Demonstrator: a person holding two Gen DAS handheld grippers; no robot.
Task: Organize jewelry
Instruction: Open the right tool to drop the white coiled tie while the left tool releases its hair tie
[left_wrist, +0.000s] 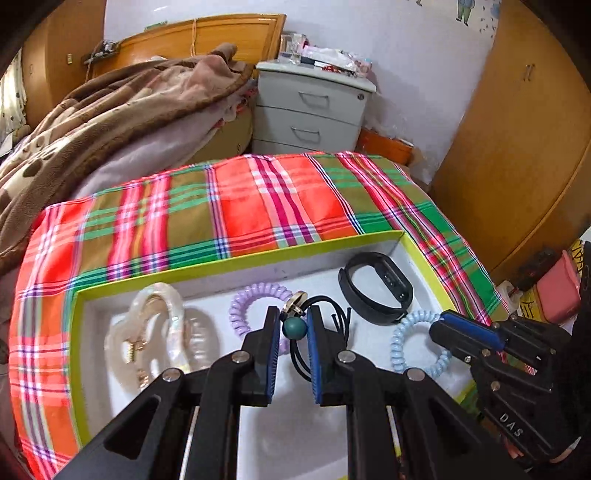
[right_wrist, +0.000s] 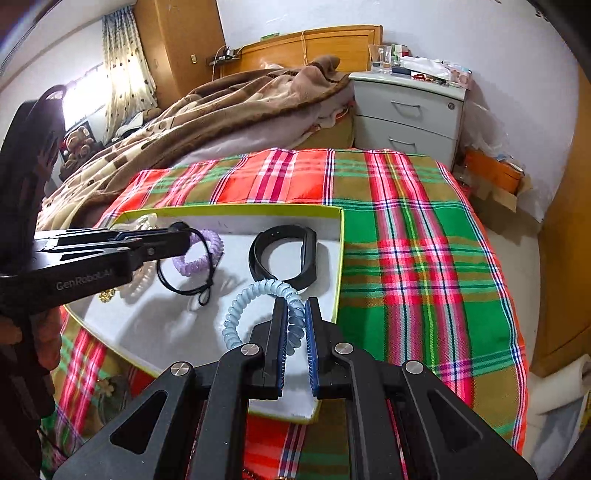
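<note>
The left gripper (left_wrist: 293, 325) pinches the beaded black hair tie (left_wrist: 295, 326); the right gripper (right_wrist: 295, 325) clamps the blue coil tie (right_wrist: 258, 295). Either could snag, dragging the tray (right_wrist: 341, 251) off the table's edge.

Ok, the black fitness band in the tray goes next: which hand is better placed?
Neither is free. Right gripper, clamping the blue coil tie, sits beside the fitness band; left gripper holds the beaded tie farther off.

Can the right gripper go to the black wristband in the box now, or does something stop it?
Probably not yet. The right gripper is shut on the light blue coil hair tie, so it must release that first. The path looks free: the black wristband lies uncovered in the box, just beyond the fingers.
</note>
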